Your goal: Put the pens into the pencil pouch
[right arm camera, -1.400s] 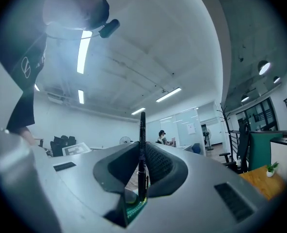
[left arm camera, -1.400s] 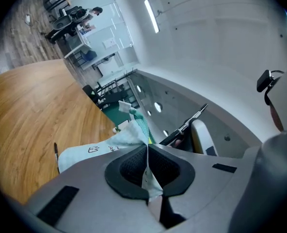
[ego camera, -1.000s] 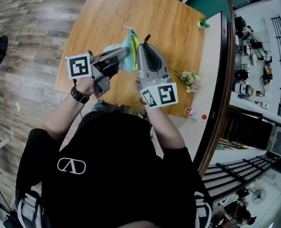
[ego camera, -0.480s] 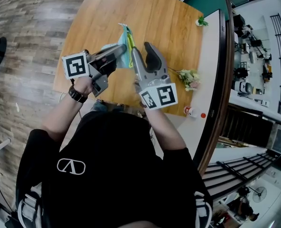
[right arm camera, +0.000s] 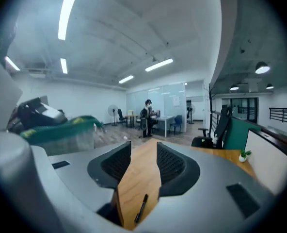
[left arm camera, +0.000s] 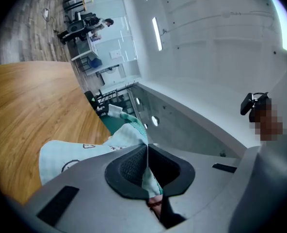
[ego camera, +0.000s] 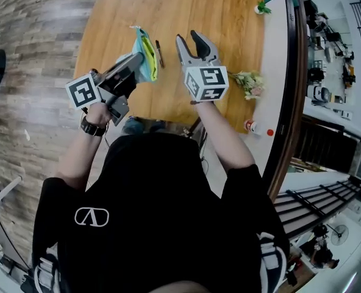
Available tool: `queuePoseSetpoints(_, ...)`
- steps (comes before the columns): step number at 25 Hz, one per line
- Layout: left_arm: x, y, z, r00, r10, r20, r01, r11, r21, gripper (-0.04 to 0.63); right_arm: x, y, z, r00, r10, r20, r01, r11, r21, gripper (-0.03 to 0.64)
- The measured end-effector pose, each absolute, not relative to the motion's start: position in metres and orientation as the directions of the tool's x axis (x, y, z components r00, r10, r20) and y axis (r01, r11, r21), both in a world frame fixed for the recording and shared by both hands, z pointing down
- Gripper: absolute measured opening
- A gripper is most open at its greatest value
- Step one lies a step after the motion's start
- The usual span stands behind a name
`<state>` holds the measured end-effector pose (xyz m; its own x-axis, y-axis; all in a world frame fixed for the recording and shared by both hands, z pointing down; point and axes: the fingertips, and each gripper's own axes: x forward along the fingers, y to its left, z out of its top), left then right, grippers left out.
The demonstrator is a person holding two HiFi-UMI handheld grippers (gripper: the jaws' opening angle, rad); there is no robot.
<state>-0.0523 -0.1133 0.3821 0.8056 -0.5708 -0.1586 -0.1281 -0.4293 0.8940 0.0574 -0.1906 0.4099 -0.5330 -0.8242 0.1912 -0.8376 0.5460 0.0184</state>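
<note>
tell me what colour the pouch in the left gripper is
The pouch is pale blue-green with a yellow-green strip; the head view shows it best.

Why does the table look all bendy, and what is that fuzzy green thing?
Head view: the wide lens bends the table and floor edges. Right gripper view: the green smear is likely the pouch, motion-blurred; the pen is sharp. Left gripper view: dark corners, glaring ceiling light.

L gripper (ego camera: 142, 57) clamped, R gripper (ego camera: 188, 39) agape
</note>
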Motion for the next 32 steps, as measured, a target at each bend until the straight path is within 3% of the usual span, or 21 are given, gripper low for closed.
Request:
queuePoseSetpoints(5,-0.070,-0.103,0.401,0.778,-0.614,-0.133,-0.146,-0.382,0.913,0.009,0.044,-0.231,0.514,-0.524,-0.708,0.475,-0.820,0.569,-0.056,0.150)
queuePoseSetpoints(14,-0.106,-0.084,0.441,0.738,-0.670,-0.081,-0.179,-0.310,0.934,0.009,0.012,-0.258,0.689,-0.437,-0.375,0.818,-0.804,0.570,-0.169,0.150)
queuePoseSetpoints(18,-0.116,-0.080,0.457,0.725,-0.687,-0.051,-0.214,-0.295,0.931,0.009,0.009,-0.250,0.747,-0.397,-0.227,0.889,-0.804,0.553,-0.218,0.150)
queuePoseSetpoints(25,-0.119,-0.079,0.476,0.717,-0.697,-0.024,-0.216,-0.255,0.943,0.009,0.014,-0.267,0.788,-0.311,-0.121,0.943,-0.827,0.523,-0.206,0.149)
queuePoseSetpoints(29,-0.122,-0.076,0.486,0.712,-0.702,-0.016,-0.215,-0.240,0.947,0.009,0.019,-0.273,0.795,-0.241,-0.114,0.964,-0.829,0.540,-0.143,0.056)
queuePoseSetpoints(32,-0.121,-0.075,0.489,0.718,-0.696,-0.012,-0.215,-0.238,0.947,0.009,0.019,-0.273,0.796,-0.228,-0.111,0.967,-0.826,0.548,-0.132,0.046)
